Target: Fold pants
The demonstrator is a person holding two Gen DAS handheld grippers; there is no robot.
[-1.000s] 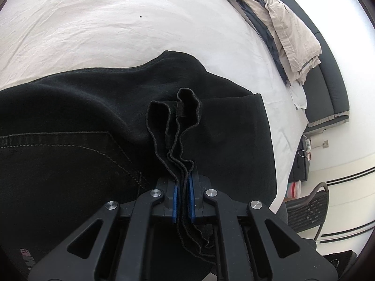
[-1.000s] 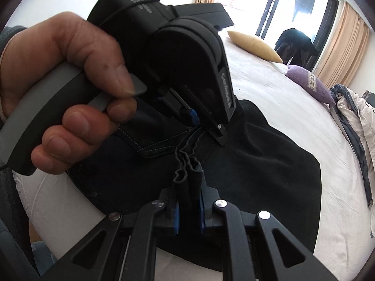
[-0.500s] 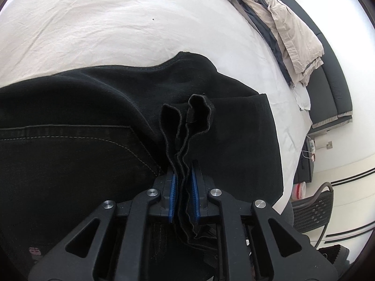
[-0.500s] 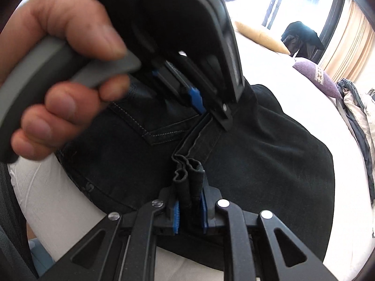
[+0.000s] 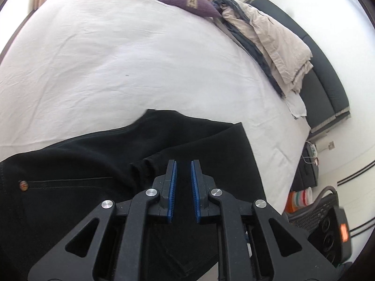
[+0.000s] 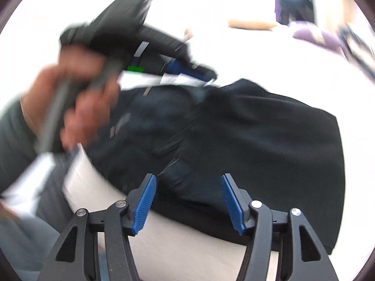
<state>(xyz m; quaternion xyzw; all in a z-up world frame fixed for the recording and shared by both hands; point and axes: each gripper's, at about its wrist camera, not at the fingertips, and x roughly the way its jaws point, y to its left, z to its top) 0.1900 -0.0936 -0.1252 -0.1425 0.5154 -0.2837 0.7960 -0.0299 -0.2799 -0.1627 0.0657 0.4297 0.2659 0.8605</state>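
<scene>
Black pants [image 5: 98, 164] folded near bed [image 5: 117, 58] edge, both tongs [image 5: 183, 166] [image 6: 188, 182] parted, empty

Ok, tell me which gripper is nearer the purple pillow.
Left, judging from the right wrist view. The left gripper hangs over the far edge of the black pants, toward the purple pillow. The right gripper sits at the pants' near edge, farther away.

The pants [image 5: 206, 145] are matt black denim-like cloth with a small coppery metal rivet [image 5: 23, 184]. The bed [image 5: 117, 58] wears smooth, faintly creased white cloth. The left tongs [image 5: 183, 165] are matt black plastic with ribbed blue pads [image 5: 172, 187] and shiny metal pins; the right tongs [image 6: 187, 180] look alike.
</scene>
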